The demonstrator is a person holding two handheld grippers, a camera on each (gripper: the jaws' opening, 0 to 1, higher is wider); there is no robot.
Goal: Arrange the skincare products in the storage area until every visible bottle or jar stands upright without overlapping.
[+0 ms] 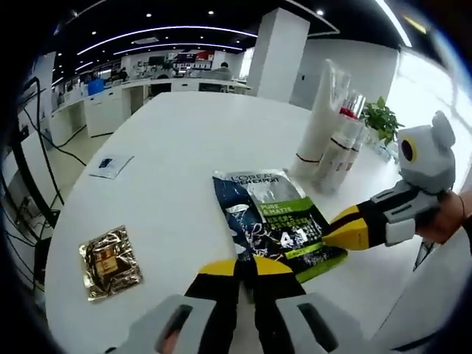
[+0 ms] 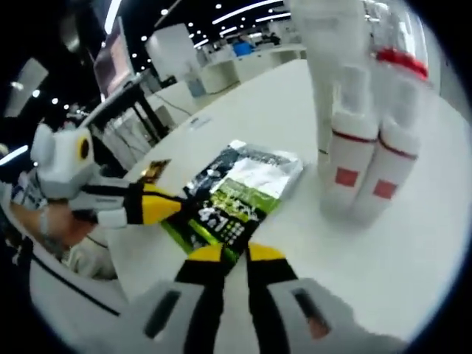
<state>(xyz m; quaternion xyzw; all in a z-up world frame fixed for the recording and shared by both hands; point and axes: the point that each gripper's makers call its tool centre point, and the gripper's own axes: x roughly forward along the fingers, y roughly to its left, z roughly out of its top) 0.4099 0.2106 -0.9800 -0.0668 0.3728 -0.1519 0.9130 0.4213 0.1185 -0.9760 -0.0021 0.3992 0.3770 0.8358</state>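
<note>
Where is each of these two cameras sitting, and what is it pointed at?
Left gripper view: rides the left gripper, looking across the white table at the dark sachet; the right gripper enters, held by a hand.
Right gripper view: rides the right gripper, facing the sachet; the left gripper enters.
Shared: sachet, upright tubes, gold packet.

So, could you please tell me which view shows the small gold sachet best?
The left gripper view: the gold sachet lies whole and unobstructed on the white table. In the right gripper view only its sliver peeks out behind the other tongs.
</note>
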